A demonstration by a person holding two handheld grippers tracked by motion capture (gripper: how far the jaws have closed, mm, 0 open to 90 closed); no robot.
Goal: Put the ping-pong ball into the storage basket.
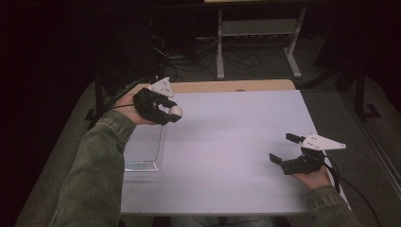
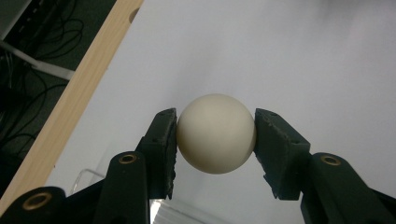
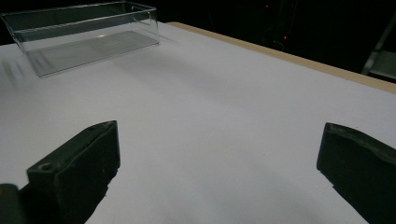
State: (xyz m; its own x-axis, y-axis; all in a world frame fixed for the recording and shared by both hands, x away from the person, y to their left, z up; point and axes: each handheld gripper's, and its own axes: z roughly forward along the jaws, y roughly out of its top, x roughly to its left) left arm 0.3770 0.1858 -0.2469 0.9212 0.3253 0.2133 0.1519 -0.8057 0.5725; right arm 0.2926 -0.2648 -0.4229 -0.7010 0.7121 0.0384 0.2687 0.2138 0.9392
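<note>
A cream-white ball (image 2: 216,133) sits squeezed between the two black jaws of my left gripper (image 2: 215,140). In the high view that left gripper (image 1: 173,111) is lifted over the table's far left, above the far end of a clear plastic tray (image 1: 144,158), with the ball (image 1: 176,111) at its tip. My right gripper (image 1: 284,147) hovers low at the table's right side, jaws spread wide and nothing between them. In the right gripper view the right gripper (image 3: 219,163) faces bare white surface, and the clear tray (image 3: 84,35) stands empty at the upper left.
The white table (image 1: 227,142) has a wooden strip (image 1: 227,86) along its far edge. Past it stand a metal frame (image 1: 257,38) and tangled cables (image 1: 189,61) on the dark floor. Green sleeves come in from the bottom.
</note>
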